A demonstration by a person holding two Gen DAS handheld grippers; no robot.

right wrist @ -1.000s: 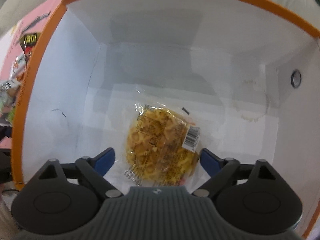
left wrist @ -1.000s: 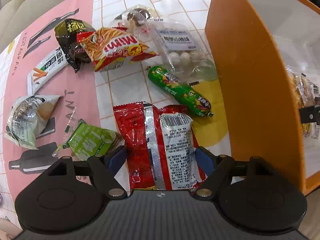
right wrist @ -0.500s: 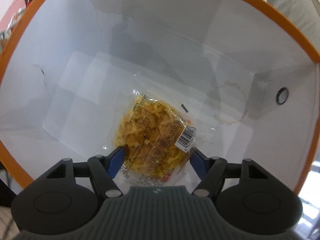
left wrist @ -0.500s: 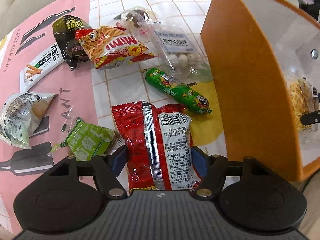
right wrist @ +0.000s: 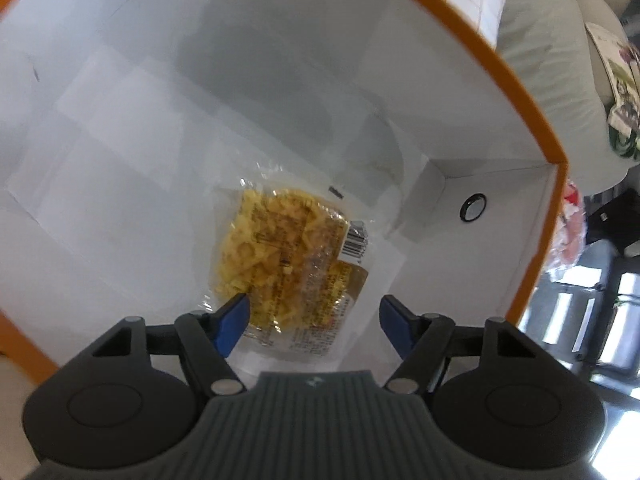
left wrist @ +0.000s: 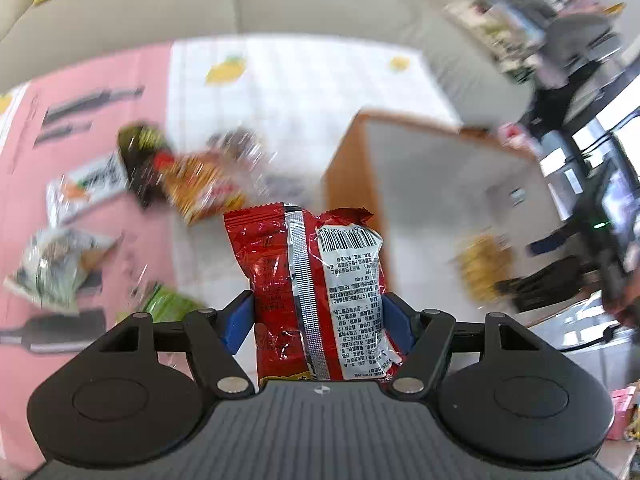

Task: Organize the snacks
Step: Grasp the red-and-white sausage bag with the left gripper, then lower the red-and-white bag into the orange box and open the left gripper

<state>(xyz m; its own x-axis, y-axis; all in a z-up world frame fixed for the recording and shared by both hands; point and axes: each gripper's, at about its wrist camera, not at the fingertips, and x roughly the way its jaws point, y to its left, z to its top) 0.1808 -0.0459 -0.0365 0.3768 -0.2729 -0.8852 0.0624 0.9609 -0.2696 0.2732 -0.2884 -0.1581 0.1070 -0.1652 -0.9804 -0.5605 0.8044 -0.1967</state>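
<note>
My left gripper (left wrist: 316, 316) is clamped on the red packet (left wrist: 316, 288), which stands up out of the jaws with its long axis pointing away from me, clear of the tabletop (left wrist: 304, 80). The orange box (left wrist: 424, 200) lies ahead and to the right of it, open side toward me. My right gripper (right wrist: 314, 320) hangs released inside that box, jaws spread above the yellow noodle pack (right wrist: 288, 256) lying on the box floor. I judge the left hand must swing right to reach the opening.
</note>
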